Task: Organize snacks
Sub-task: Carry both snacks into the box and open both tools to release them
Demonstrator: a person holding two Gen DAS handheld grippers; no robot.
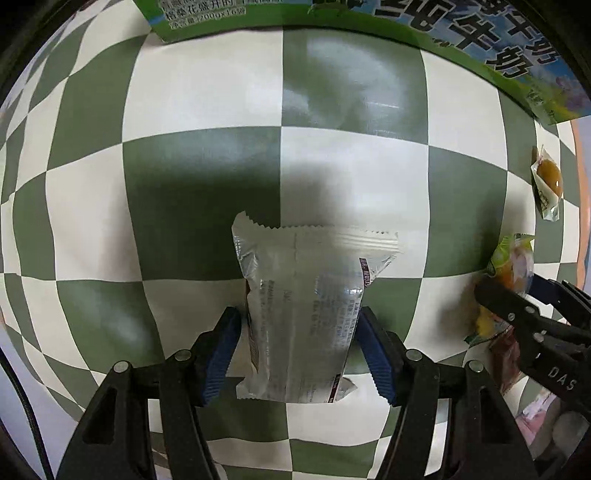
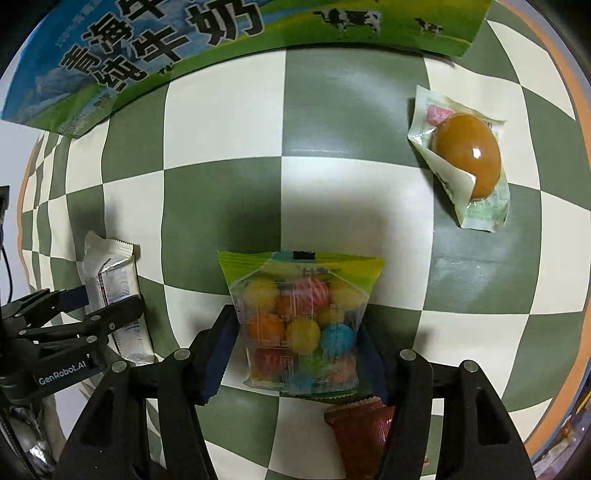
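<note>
My left gripper point(image 1: 299, 325) is shut on a silver snack packet point(image 1: 303, 306), its blue pads pressing both sides, above the green-and-white checkered cloth point(image 1: 207, 177). It also shows in the right wrist view point(image 2: 110, 291), held by the left gripper point(image 2: 103, 306). My right gripper point(image 2: 295, 339) is shut on a clear bag of coloured candy balls point(image 2: 299, 321) with a green top. The right gripper point(image 1: 517, 295) and candy bag point(image 1: 509, 266) show at the right of the left wrist view.
A green-and-blue milk carton box point(image 2: 221, 33) stands along the far edge and shows in the left wrist view point(image 1: 480, 44). A packaged brown egg point(image 2: 465, 155) lies at the right, also visible in the left wrist view point(image 1: 548, 181). A red jelly cup point(image 2: 362, 432) lies under the right gripper.
</note>
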